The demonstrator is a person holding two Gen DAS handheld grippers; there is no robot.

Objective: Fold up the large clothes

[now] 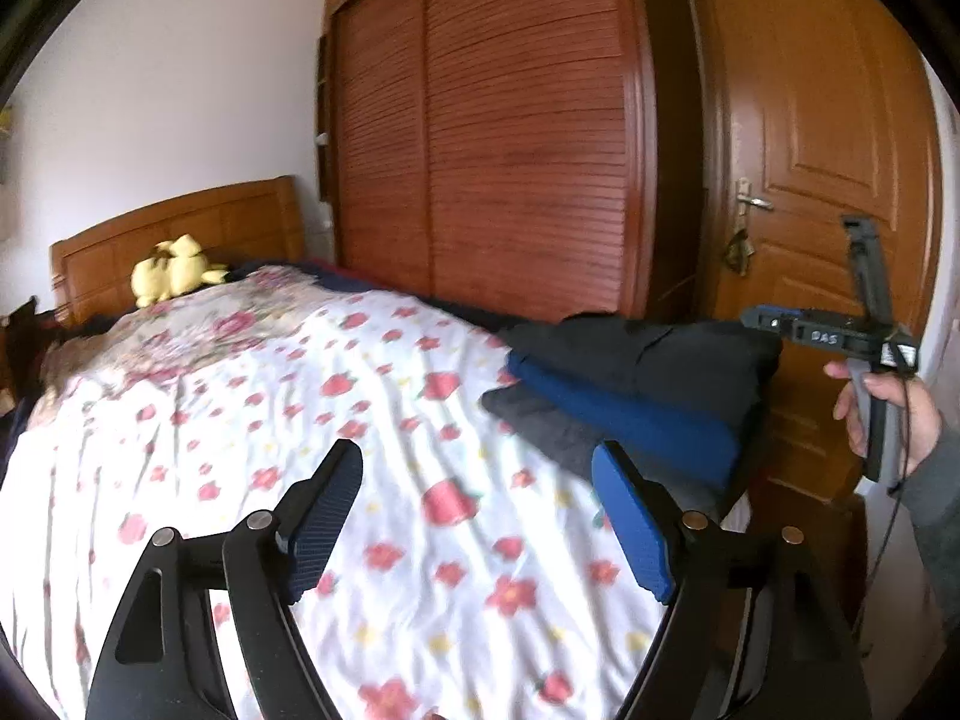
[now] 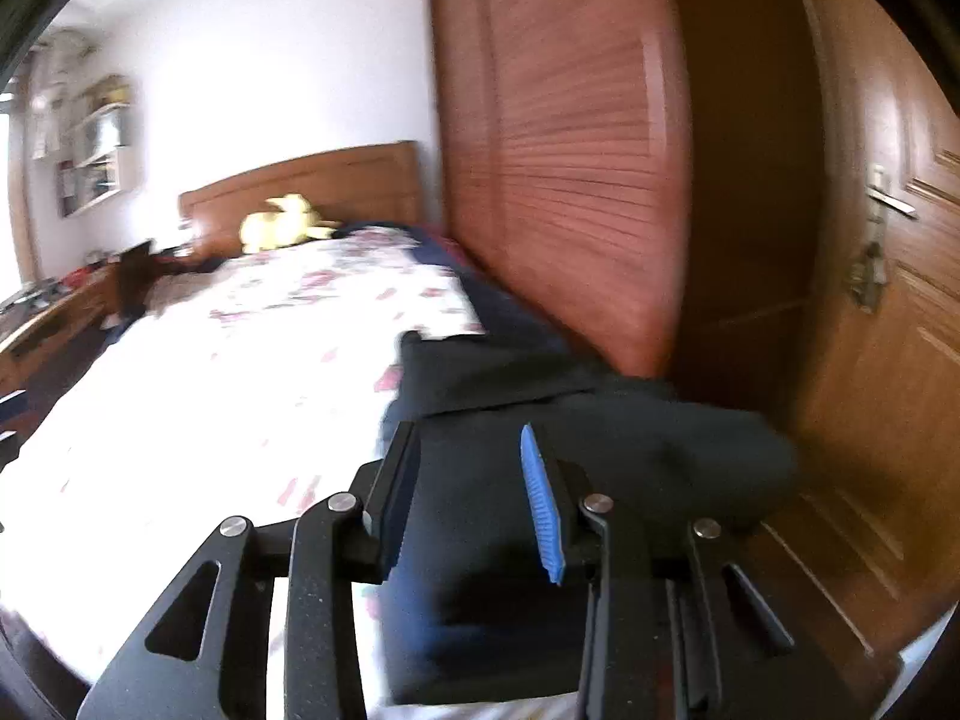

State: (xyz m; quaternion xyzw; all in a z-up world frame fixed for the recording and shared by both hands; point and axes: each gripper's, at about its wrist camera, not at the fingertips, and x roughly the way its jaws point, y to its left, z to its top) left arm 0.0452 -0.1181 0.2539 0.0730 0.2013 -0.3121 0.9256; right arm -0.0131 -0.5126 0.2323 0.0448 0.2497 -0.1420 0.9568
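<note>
A stack of folded clothes [image 1: 648, 372], with dark, blue and grey layers, lies at the right edge of the bed [image 1: 300, 396]. My left gripper [image 1: 480, 504] hovers over the flowered sheet just left of the stack, open wide, with nothing between its pads. In the right wrist view the same dark stack [image 2: 600, 420] fills the lower middle. My right gripper [image 2: 471, 498] hangs over it with its jaws partly apart and no cloth pinched. A hand [image 1: 882, 414] holds the right gripper's handle beyond the stack, near the door.
A yellow plush toy [image 1: 174, 270] sits by the wooden headboard [image 1: 180, 228]. A slatted wardrobe [image 1: 510, 150] runs along the bed's far side, with a wooden door [image 1: 828, 150] to its right. A desk [image 2: 54, 318] stands left of the bed.
</note>
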